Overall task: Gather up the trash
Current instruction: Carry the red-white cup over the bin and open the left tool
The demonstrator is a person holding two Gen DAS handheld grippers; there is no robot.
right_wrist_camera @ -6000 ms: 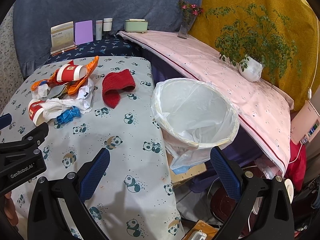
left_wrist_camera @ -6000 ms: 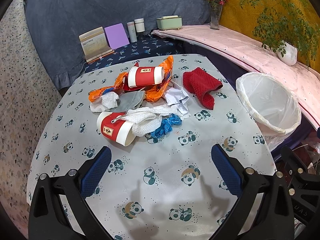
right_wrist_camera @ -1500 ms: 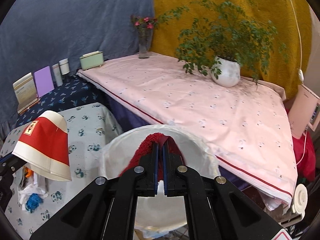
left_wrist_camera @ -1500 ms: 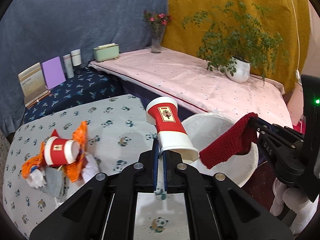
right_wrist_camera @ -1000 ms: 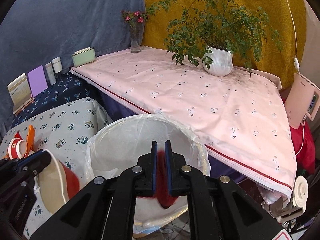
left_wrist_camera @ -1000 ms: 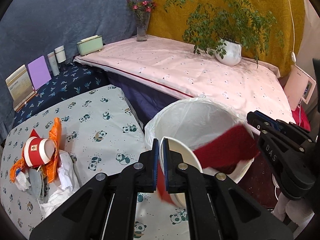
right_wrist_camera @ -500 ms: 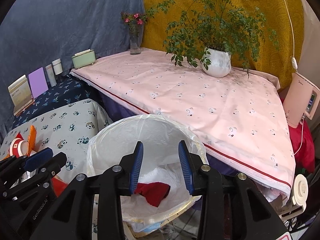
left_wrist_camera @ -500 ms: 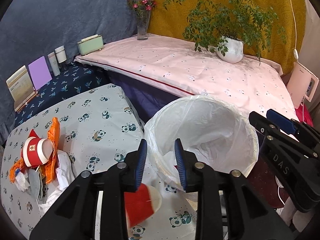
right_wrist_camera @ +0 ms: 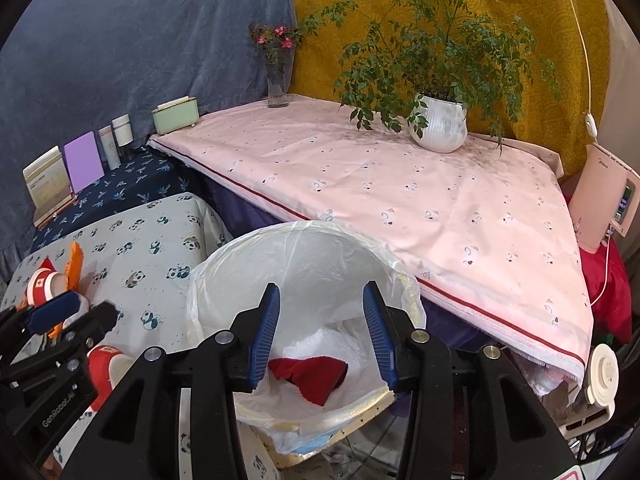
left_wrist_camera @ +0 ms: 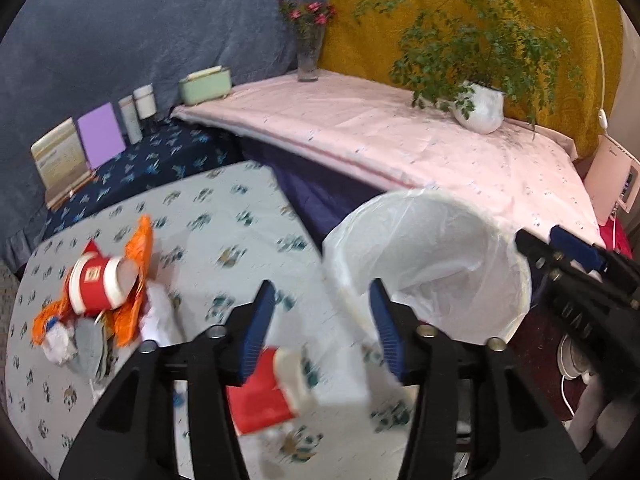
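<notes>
Where it lies, crumpled red cloth (right_wrist_camera: 310, 376)

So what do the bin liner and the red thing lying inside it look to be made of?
Bin liner: thin translucent plastic film, glossy and crinkled, folded over the rim. Red thing: soft matte fabric, probably knit or terry; it lies slumped in folds, weave too small to tell.

Cloth (right_wrist_camera: 310, 374) in the bin (right_wrist_camera: 404, 280), cup (left_wrist_camera: 268, 394) on the table (left_wrist_camera: 224, 224) left of it, litter pile (left_wrist_camera: 96, 304) further left.
</notes>
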